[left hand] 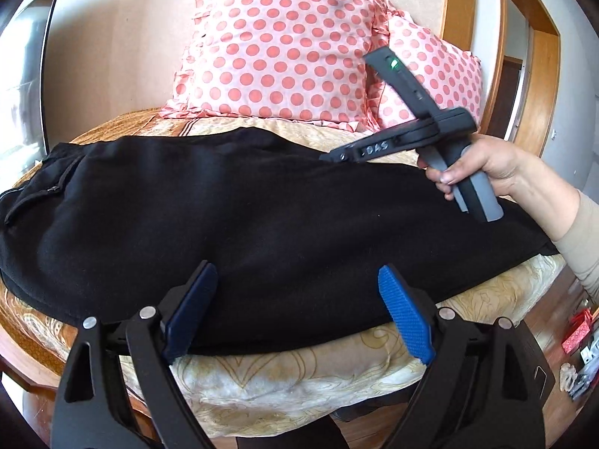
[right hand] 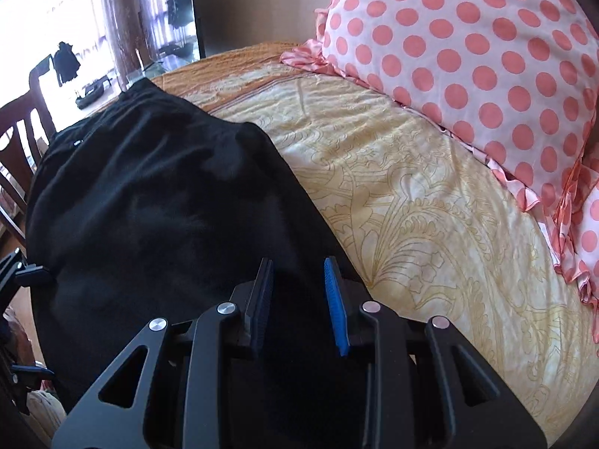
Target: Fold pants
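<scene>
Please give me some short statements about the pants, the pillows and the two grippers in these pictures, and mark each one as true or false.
1. The pants are black and lie on a bed. True.
2. The pillows have blue stripes. False: they are white with pink dots.
3. The left gripper has its jaws wide apart, with no cloth pinched between them. True.
4. The right gripper is over the pillows. False: it is over the pants, near their edge by the bedcover.
5. A hand holds the right gripper by its handle. True.
6. The pants hang from a chair. False: they lie spread across the bed.
</scene>
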Demonstrator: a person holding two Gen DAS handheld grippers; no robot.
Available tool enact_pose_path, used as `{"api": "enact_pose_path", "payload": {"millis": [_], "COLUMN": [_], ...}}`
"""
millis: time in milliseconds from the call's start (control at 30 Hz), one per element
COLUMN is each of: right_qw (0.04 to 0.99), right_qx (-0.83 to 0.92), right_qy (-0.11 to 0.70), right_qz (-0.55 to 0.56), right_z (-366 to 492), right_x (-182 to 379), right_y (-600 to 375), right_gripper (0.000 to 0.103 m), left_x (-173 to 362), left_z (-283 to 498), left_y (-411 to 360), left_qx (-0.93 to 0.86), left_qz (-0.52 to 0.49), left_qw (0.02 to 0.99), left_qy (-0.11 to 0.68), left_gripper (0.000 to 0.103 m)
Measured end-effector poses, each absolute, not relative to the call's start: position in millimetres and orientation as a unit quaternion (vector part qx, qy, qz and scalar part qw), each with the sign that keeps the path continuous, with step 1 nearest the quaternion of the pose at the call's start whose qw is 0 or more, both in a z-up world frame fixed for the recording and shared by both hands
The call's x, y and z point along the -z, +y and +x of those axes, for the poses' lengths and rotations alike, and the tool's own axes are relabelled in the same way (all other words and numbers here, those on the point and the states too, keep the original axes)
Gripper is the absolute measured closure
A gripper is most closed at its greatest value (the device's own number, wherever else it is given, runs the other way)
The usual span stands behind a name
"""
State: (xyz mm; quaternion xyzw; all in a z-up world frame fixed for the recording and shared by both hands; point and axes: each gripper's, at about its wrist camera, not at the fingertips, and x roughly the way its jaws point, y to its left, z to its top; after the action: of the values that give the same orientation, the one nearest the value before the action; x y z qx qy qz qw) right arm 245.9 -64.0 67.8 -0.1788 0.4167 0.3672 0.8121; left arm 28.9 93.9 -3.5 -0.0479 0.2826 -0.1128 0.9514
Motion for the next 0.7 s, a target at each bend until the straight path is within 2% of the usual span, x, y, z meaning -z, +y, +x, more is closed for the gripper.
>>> {"api": "enact_pose_path", "payload": {"millis": [33, 100, 267, 467, 533, 700], "right_qw": [0.806, 0.806, 0.828, 0.824, 0.836, 0.885], "right_qx": [-0.378, -0.372, -0.343, -0.331, -0.312, -0.222], "right_qy": [0.421, 0.418, 0.393, 0.408, 0.409, 0.389], "right_qz": [-0.175, -0.19, -0.205, -0.211, -0.191, -0.129], "right_z": [245.1, 244.6, 257.6, 254.3, 252.8, 237.8], "right_x": [-68.3, -70.4, -79.8, -72.9, -81.8, -115.5], "right_y": [-63.8, -59.8, -53.2, -57.5, -76.8, -183.6], "right_gripper": [0.098, 0.102, 0.102, 0.1, 0.091, 0.09], "left_x": [2.8, 2.7, 3.2, 2.4, 1.9, -4.6], "left_z": [28.9, 27.7, 27.8, 28.8, 29.1, 32.5], "left_y": [93.8, 95.2, 93.3, 93.6, 92.9, 94.3], "left_qx": [0.114, 0.117, 0.116, 0.116, 0.117, 0.124], "left_qz": [-0.05, -0.058, -0.054, -0.058, -0.053, -0.062], "left_qw": [0.951, 0.951, 0.952, 0.952, 0.951, 0.947], "left_qy": [0.282, 0.28, 0.278, 0.279, 0.28, 0.29], "left_gripper": [0.015, 0.014, 0.013, 0.012, 0.012, 0.01]}}
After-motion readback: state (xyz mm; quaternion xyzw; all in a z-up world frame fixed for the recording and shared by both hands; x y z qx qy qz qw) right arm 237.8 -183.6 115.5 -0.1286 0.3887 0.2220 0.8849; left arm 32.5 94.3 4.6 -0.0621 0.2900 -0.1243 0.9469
